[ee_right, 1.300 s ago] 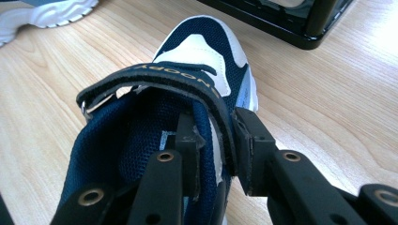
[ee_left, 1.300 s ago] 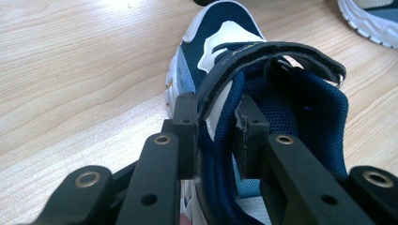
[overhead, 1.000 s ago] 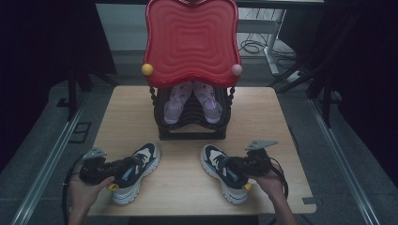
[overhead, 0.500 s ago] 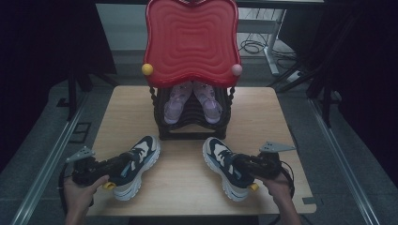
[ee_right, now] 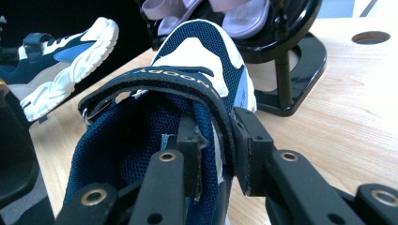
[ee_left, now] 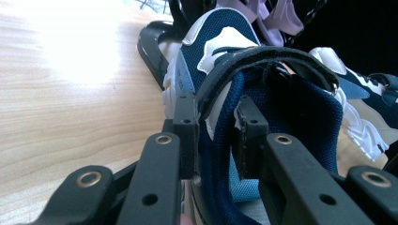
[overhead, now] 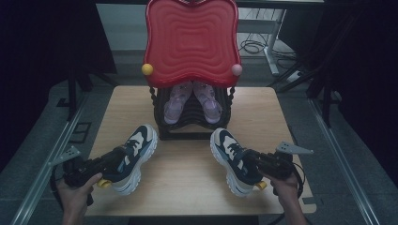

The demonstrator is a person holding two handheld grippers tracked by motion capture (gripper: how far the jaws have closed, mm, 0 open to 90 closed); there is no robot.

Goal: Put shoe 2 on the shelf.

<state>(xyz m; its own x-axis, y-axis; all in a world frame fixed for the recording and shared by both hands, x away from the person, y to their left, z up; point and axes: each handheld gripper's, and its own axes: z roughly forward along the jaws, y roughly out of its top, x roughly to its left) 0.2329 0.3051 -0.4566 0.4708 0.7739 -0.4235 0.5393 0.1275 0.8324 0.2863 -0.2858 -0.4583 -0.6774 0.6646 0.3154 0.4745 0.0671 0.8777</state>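
Two navy, white and light-blue sneakers are over the wooden table (overhead: 187,187), one in each gripper. My left gripper (overhead: 114,161) is shut on the collar wall of the left sneaker (overhead: 136,152), with one jaw inside the shoe and one outside. In the left gripper view the gripper (ee_left: 218,129) pinches the sneaker (ee_left: 220,51) below its strap. My right gripper (overhead: 252,161) is shut the same way on the right sneaker (overhead: 230,157). The right gripper view has the gripper (ee_right: 218,140) on the sneaker (ee_right: 202,51). I cannot tell whether the soles touch the table.
A black shoe rack (overhead: 192,122) with a red wavy top panel (overhead: 190,42) stands at the table's far middle, and a pair of lilac sandals (overhead: 176,101) rests in it. Its black base (ee_right: 300,70) lies just beyond the right sneaker's toe. Bare tabletop lies between the sneakers.
Both hands have drifted outward toward the table's sides, the right one more. The two sneakers went with them and their toes now stand a little higher in the picture.
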